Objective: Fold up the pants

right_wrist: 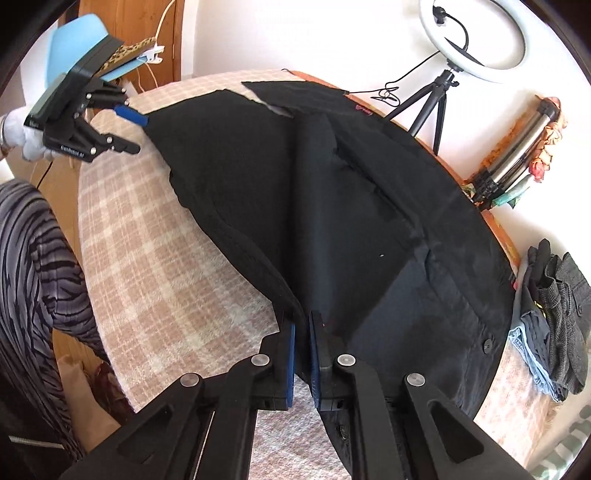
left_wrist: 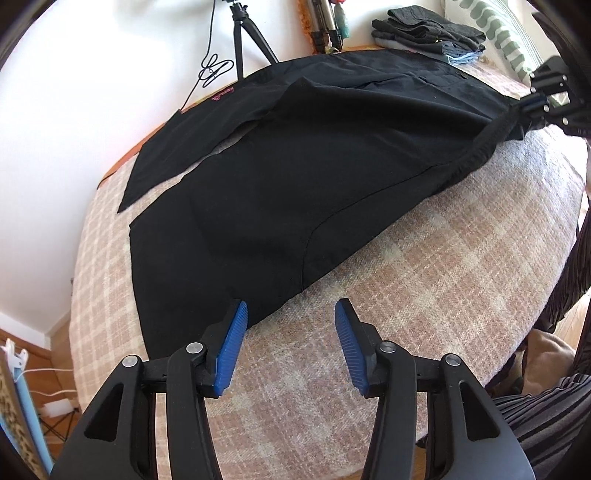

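While spread across a round tabletop (left_wrist: 424, 258) under a pink-and-cream checked woven cloth, a pair of black fabric pants (left_wrist: 295, 177) lies half folded, one leg drawn partly over the other, hems pointing toward the far wall. At the waist end, right claw (right_wrist: 302, 354) pressed nearly together on a fold of the black waistband, elastic edge bunched just beside the blue pads; cloth lifted slightly there. At the hem end, left claw (left_wrist: 291, 347) spread apart, blue ribbed pads hovering over the checked cloth just beside the near leg's edge, nothing between them. In the right wrist view, the same left claw seen at the far side, jaws parted at the leg's corner, a white-gloved hand (right_wrist: 26, 136) behind it.

Step in hand, by judgement: the lengthwise fold, bringing one leg onto the other, with the waist already gripped and the hem not yet taken. Next move likely calls for closing the left claw on the near hem corner, then carrying both ends across together so the edges meet evenly, keeping the cloth taut to avoid creases.

Nearby: a stack of dark folded garments (left_wrist: 428, 33) at the tabletop's far edge, a black tripod (left_wrist: 243, 33), a white ring light (right_wrist: 472, 33).
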The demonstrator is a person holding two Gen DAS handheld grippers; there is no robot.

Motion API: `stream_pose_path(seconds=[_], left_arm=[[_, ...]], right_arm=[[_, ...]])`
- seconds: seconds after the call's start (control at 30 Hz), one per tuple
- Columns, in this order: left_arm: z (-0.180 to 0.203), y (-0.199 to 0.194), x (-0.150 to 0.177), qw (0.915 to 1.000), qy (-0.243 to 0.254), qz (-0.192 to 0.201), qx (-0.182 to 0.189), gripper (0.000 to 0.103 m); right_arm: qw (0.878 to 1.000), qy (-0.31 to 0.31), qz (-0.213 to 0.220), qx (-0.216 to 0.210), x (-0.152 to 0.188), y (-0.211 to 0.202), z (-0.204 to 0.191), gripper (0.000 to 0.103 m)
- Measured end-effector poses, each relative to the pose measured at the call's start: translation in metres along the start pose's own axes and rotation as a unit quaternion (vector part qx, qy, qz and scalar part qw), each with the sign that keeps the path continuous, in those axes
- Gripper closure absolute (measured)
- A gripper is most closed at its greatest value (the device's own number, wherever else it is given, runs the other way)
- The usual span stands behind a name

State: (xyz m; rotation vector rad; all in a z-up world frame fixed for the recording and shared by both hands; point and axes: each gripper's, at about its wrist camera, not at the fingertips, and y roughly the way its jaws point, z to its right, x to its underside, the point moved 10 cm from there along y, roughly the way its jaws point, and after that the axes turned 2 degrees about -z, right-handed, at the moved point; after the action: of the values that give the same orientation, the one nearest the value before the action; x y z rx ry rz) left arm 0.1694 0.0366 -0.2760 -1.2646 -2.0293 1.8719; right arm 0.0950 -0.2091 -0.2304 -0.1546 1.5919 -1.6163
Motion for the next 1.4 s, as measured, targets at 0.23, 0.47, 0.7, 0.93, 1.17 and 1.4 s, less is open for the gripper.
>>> stream_pose_path(seconds=[0.23, 0.47, 0.7, 0.93, 1.17, 1.4], left_arm=[[-0.021, 0.021, -0.006, 0.9987, -0.015, -0.017, -0.047, 0.055], [-0.056, 0.03, -0.012, 0.9934, -0.058, 0.0, -0.099, 0.075], [-0.074, 0.01, -0.023, 0.9859, -0.12, 0.058, -0.102, 0.096], [-0.081, 0.005, -0.033, 0.9808, -0.153, 0.081, -0.089, 0.1], [-0.085, -0.025, -0.035, 0.9695, -0.182, 0.13, -0.101, 0.101], [-0.105, -0.078, -0.067, 0.9531, -0.188, 0.201, -0.126, 0.102]], right_arm=[[1.0, 0.009, 0.014, 0.005, -0.015, -0.013, 0.016, 0.099], [1.0, 0.017, 0.012, 0.006, -0.005, -0.012, 0.01, 0.099], [0.999, 0.03, 0.004, 0.043, 0.023, 0.004, 0.004, 0.061], [0.996, 0.02, -0.016, 0.08, 0.048, 0.014, 0.006, 0.095], [0.992, 0.028, 0.037, 0.12, 0.026, -0.028, 0.016, 0.102], [0.983, 0.004, 0.087, 0.16, -0.021, -0.081, 0.043, 0.102]])
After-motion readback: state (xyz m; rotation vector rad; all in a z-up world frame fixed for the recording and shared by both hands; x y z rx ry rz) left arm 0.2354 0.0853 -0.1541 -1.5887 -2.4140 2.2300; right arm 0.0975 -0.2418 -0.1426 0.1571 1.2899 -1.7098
